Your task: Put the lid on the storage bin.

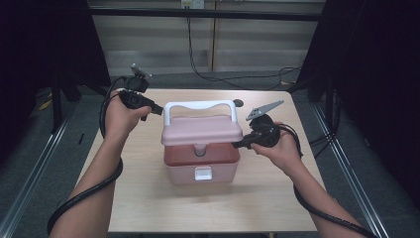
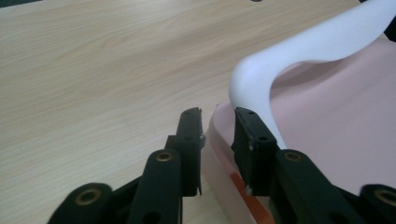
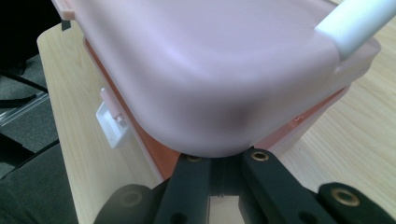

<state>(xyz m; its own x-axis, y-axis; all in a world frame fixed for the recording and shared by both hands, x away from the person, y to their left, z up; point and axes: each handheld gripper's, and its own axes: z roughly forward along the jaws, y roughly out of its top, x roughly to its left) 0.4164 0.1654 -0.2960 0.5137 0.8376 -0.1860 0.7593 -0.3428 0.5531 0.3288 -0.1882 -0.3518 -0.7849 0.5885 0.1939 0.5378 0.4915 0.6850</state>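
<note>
We see the table (image 1: 148,198) evenly and brightly lit from above in the high view, while both sides of that picture fall into near-black. A soft shadow sits under the pink box (image 1: 200,158) along its near edge. The picture is slightly soft throughout. In the left gripper view the white handle (image 2: 299,56) is blurred, with mild glare. In the right gripper view the lid (image 3: 210,70) is out of focus, darkening toward its underside.

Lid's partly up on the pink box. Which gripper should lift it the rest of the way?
Probably the right gripper: its jaws sit under the raised front corner of the lid. The left gripper straddles the lid's back edge beside the white handle.
</note>
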